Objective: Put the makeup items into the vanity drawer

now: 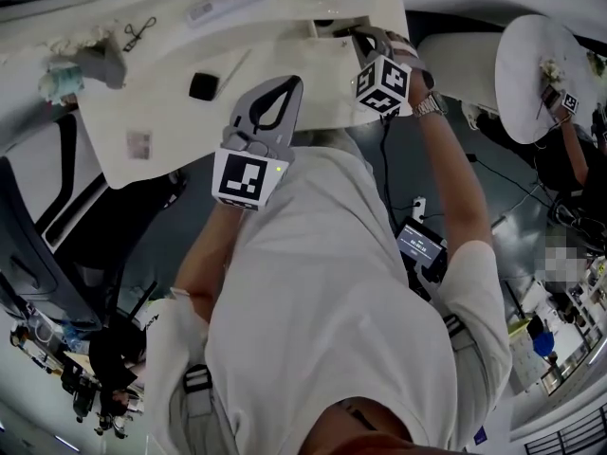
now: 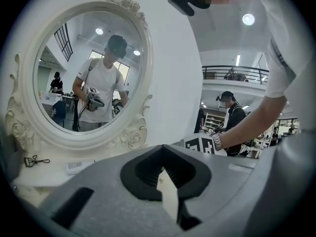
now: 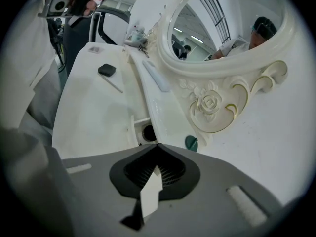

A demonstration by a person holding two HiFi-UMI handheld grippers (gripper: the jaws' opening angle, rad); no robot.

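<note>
Up on the vanity top [image 1: 152, 112], the black compact [image 1: 203, 85] sits near the left gripper [image 1: 287, 85], off to its left, the right gripper [image 1: 365, 38] hangs by the drawer [image 3: 134, 126], and both have jaws shut on nothing.

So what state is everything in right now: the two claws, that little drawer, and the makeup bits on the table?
Left claw: shut, nothing in it.
Right claw: shut, nothing in it.
Small drawer: pulled open, dark round thing inside.
Black compact: closed, lying flat on the tabletop.
Eyelash curler: lying out, not yet put away.
White tube: lying on its side, not yet put away.
</note>
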